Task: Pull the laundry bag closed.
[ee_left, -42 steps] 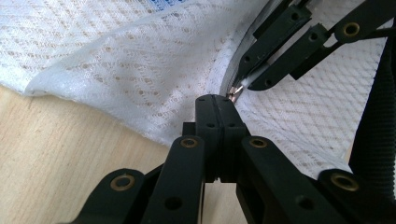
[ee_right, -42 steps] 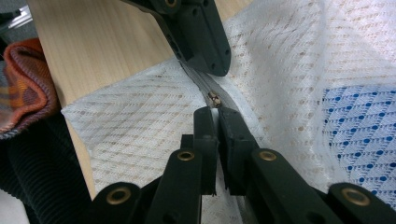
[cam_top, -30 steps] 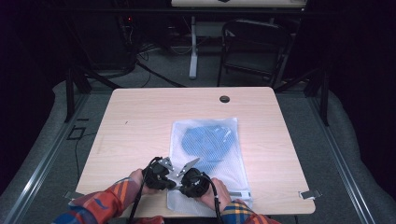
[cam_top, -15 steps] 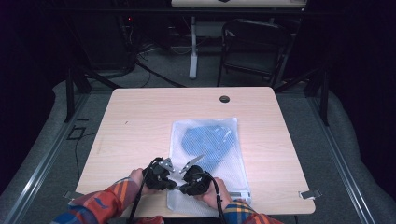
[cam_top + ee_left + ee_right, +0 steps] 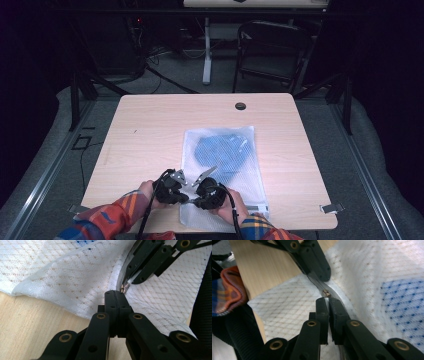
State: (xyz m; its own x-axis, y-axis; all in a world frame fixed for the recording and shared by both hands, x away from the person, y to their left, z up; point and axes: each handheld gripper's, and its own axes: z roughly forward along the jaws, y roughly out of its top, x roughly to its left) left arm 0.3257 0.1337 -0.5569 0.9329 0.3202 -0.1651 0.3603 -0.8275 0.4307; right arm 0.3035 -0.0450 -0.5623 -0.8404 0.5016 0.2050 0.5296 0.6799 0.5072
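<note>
The left gripper (image 5: 115, 293) is closed, its two jaws pressed flat together with their tips on the zipper seam of the white mesh bag (image 5: 70, 280), just short of the small metal zipper pull (image 5: 124, 287); whether fabric is pinched between the jaws cannot be told. The right gripper (image 5: 327, 300) is closed as well, a thin slit left between its jaws, and its tips sit at the same seam on the other side of the pull (image 5: 326, 293), so the two grippers meet nearly tip to tip over the zipper. In the high view the left gripper (image 5: 176, 184) and the right gripper (image 5: 200, 186) lie close together at the bag's (image 5: 235, 145) near end, held by hands in plaid sleeves. The bag lies flat on the table (image 5: 150, 125), towards its near right part, with a blue cloth (image 5: 222, 150) inside it, beyond the grippers.
</note>
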